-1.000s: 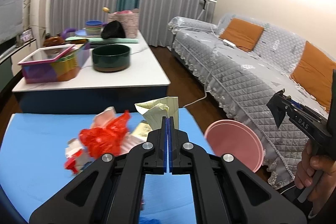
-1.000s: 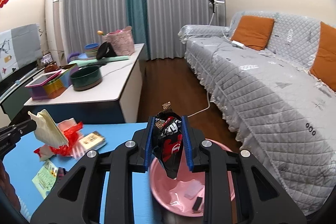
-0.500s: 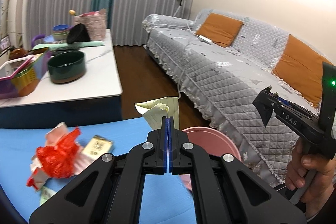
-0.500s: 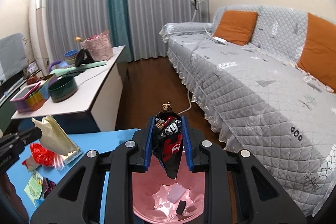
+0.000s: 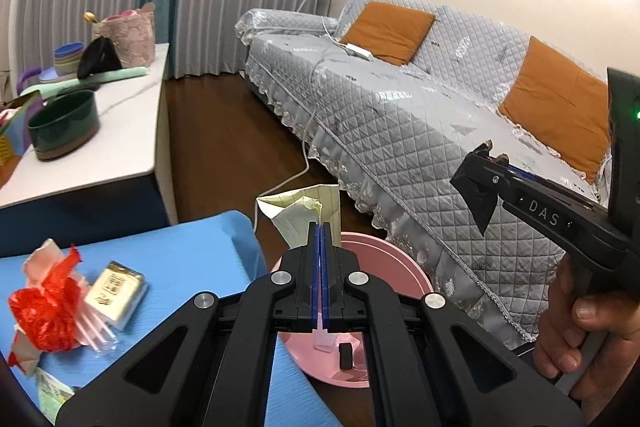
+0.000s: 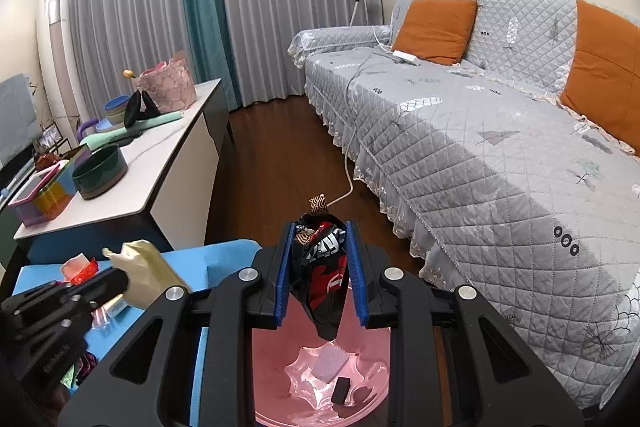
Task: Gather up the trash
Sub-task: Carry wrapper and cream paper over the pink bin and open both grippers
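The left tongs point(image 5: 321, 227) are pressed together on a crumpled sheet of yellow lined paper point(image 5: 304, 215), which sticks up past the tips above the near rim of the pink basin point(image 5: 404, 267). The right tongs point(image 6: 319, 259) pinch a black and red snack wrapper point(image 6: 322, 279) that hangs tip down over the open basin point(image 6: 276, 379); a hand point(image 5: 584, 331) grips their handle at the right edge of the left view. In the basin lie a clear plastic scrap point(image 6: 312, 383), a white piece point(image 6: 330, 365) and a small black block point(image 6: 341, 389).

The basin sits just beside the blue desk point(image 5: 192, 259), off its right corner. On the desk are a red plastic wad point(image 5: 44, 311), a small cream packet point(image 5: 116, 289) and pale pink straws point(image 5: 94, 327), close together, with a green printed slip point(image 5: 54, 393) nearer the edge.

Beyond stand a white coffee table point(image 5: 120, 131) carrying a dark green bowl point(image 5: 64, 125) and a pink basket point(image 5: 128, 33). A quilted grey sofa point(image 6: 480, 147) with orange cushions point(image 6: 436, 29) runs along the right, a white cable point(image 6: 348, 163) trailing onto the wooden floor point(image 6: 276, 163) in front of it.
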Action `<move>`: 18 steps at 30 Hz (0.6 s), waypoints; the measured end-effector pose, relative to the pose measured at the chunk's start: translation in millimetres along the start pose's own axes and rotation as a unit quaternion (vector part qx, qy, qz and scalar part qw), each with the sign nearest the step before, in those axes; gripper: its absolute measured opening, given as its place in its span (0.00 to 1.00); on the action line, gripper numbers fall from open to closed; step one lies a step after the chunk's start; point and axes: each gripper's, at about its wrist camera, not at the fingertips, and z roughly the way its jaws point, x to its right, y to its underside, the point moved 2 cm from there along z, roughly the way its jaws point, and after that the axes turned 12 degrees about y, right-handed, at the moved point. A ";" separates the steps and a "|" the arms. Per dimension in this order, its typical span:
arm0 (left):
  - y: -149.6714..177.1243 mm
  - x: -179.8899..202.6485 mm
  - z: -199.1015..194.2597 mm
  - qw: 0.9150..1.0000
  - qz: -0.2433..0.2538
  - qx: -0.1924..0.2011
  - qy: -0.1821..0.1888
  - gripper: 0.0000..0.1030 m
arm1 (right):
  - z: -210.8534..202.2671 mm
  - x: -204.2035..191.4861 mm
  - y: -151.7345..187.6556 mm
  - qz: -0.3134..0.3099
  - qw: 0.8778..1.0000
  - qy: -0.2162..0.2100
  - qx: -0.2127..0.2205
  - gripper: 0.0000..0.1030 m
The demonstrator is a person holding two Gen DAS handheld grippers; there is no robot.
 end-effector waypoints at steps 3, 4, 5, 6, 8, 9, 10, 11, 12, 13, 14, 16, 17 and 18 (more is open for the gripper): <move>1.8 2.3 10.2 1.000 0.001 -0.007 0.003 0.00 | 4.2 0.0 2.0 -0.003 1.000 0.000 -0.005 0.25; 3.1 3.5 13.8 1.000 0.002 -0.010 0.004 0.00 | 6.0 -0.5 3.0 -0.005 1.000 0.001 -0.007 0.25; 4.4 3.8 15.6 1.000 0.003 -0.012 0.005 0.00 | 7.6 -0.5 3.7 -0.006 1.000 0.002 -0.009 0.25; 5.5 4.4 18.7 1.000 0.003 -0.014 0.006 0.00 | 8.9 -0.8 4.4 -0.007 1.000 0.002 -0.010 0.25; 7.7 4.5 22.0 1.000 0.003 -0.017 0.007 0.00 | 11.0 -1.9 5.7 -0.009 1.000 0.002 -0.013 0.25; 8.4 4.5 24.1 1.000 0.002 -0.018 0.007 0.00 | 12.0 -2.6 6.4 -0.010 1.000 0.002 -0.014 0.25; 9.2 4.3 24.8 1.000 0.002 -0.019 0.008 0.00 | 12.6 -2.6 6.7 -0.011 1.000 0.002 -0.015 0.25; 9.8 4.4 26.2 1.000 0.002 -0.020 0.008 0.00 | 13.1 -2.7 7.0 -0.011 1.000 0.002 -0.015 0.25; 9.5 5.0 27.0 1.000 0.003 -0.021 0.008 0.00 | 13.3 -2.9 6.7 -0.011 1.000 0.001 -0.016 0.25; 9.5 5.0 28.1 1.000 0.002 -0.021 0.008 0.00 | 13.9 -3.0 6.8 -0.010 1.000 0.002 -0.016 0.25; 10.0 5.4 28.9 1.000 0.002 -0.022 0.009 0.00 | 14.3 -3.1 6.8 -0.010 1.000 0.001 -0.017 0.25; 9.5 4.9 29.6 1.000 0.003 -0.022 0.009 0.00 | 14.9 -3.0 7.5 -0.010 1.000 0.001 -0.017 0.25; 9.3 4.8 30.0 1.000 0.003 -0.023 0.009 0.00 | 15.5 -2.8 7.6 -0.010 1.000 0.001 -0.018 0.25; 9.4 4.8 30.0 1.000 0.002 -0.023 0.009 0.00 | 16.0 -2.5 7.8 -0.010 1.000 0.001 -0.019 0.25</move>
